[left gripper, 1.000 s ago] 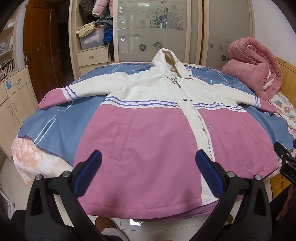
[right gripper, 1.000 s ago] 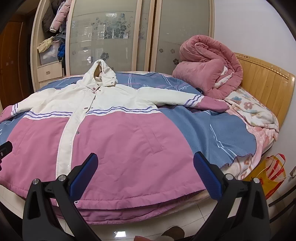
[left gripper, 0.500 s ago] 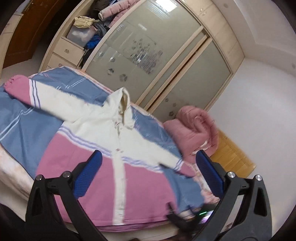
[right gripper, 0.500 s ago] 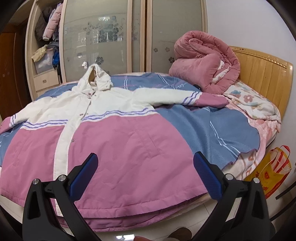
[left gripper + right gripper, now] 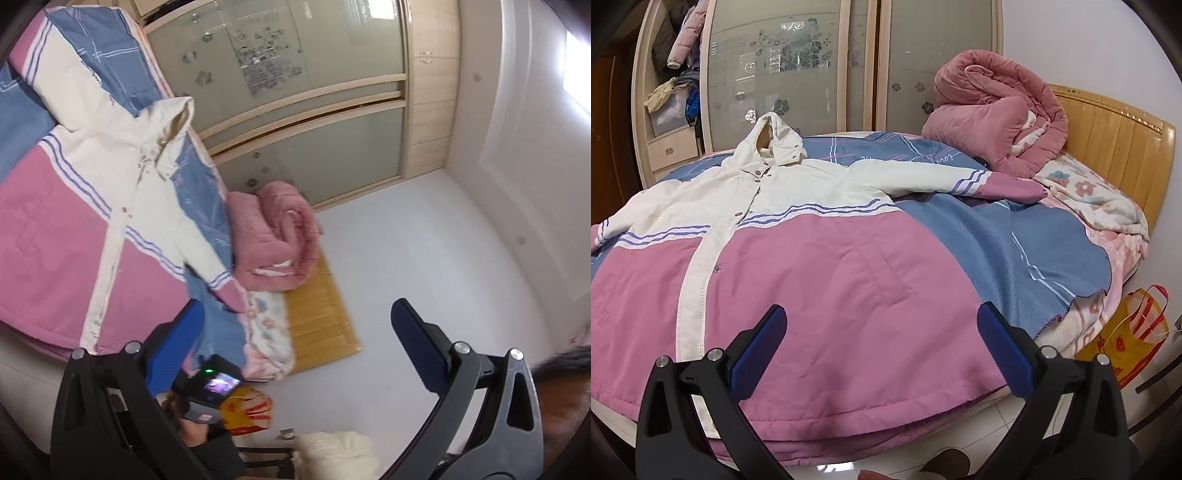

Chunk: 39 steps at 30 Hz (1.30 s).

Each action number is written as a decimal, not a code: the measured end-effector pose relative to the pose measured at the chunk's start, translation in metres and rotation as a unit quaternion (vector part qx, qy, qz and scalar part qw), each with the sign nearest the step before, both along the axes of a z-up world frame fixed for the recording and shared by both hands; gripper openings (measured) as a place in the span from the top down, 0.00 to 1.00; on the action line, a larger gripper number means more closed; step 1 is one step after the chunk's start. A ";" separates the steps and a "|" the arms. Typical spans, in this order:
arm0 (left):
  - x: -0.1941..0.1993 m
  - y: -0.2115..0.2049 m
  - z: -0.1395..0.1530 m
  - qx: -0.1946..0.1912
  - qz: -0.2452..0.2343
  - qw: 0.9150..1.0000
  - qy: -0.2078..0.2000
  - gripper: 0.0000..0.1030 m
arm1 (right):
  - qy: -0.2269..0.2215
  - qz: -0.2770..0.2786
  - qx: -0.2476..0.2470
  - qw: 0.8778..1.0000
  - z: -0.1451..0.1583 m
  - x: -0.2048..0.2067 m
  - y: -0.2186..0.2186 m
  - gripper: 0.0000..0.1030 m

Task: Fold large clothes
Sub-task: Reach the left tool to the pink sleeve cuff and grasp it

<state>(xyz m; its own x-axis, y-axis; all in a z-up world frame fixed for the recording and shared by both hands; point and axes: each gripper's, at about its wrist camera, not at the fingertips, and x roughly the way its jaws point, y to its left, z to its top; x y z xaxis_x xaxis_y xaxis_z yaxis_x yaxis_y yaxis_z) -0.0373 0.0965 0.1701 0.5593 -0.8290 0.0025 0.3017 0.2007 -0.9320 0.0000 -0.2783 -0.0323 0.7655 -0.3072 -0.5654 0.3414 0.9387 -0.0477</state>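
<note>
My right tool (image 5: 881,343), blades apart and empty, hangs just over the hem of the jacket (image 5: 798,266), which lies flat on the bed (image 5: 1034,236), hood pointing away. My left tool (image 5: 295,347), also apart, points aside toward the wall, so the right is nearer.

Hardly anything here can be read. The blue blanket (image 5: 1027,236) carries a line of pale cursive lettering near the rolled pink quilt (image 5: 997,110), seen upside down and too small to make out, and the frosted wardrobe door (image 5: 775,62) bears a block of small printed lines that stay illegible in both views. The yellow bag (image 5: 1126,339) on the floor shows red markings, partly hidden and not readable as words.
</note>
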 end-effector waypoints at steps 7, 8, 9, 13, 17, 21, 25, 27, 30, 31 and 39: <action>0.022 0.012 0.008 0.030 0.015 0.999 -0.020 0.02 | 0.000 0.004 0.006 1.000 0.000 0.008 0.002 0.01; 0.025 0.010 0.009 0.035 0.001 0.999 -0.024 0.02 | 0.001 0.006 0.010 1.000 -0.001 0.009 0.003 0.01; 0.028 0.008 0.010 0.039 -0.010 0.999 -0.027 0.02 | 0.001 0.008 0.013 1.000 0.000 0.010 0.003 0.01; 0.038 0.009 0.006 0.041 -0.033 0.998 -0.019 0.02 | 0.004 0.022 0.016 1.000 -0.001 0.010 0.009 0.01; 0.044 0.010 -0.004 0.034 -0.062 0.997 0.010 0.02 | 0.007 0.030 0.014 0.999 -0.002 0.010 0.011 0.01; 0.048 0.006 -0.010 0.028 -0.093 0.995 0.018 0.02 | 0.005 0.027 0.027 0.999 -0.001 0.011 0.008 0.01; 0.056 0.009 -0.020 0.009 -0.111 0.993 0.044 0.02 | 0.008 0.031 0.030 0.999 -0.002 0.012 0.009 0.01; 0.057 0.010 -0.025 -0.016 -0.126 0.990 0.062 0.02 | 0.009 0.032 0.027 0.999 -0.003 0.014 0.011 0.01; 0.056 0.014 -0.025 -0.030 -0.125 0.990 0.064 0.02 | 0.011 0.035 0.031 0.999 -0.004 0.014 0.012 0.01; 0.056 0.014 -0.026 -0.031 -0.128 0.989 0.066 0.02 | 0.011 0.036 0.033 0.999 -0.003 0.015 0.013 0.01; 0.059 0.026 -0.032 -0.071 -0.128 0.985 0.090 0.02 | 0.011 0.042 0.029 0.999 -0.004 0.016 0.018 0.01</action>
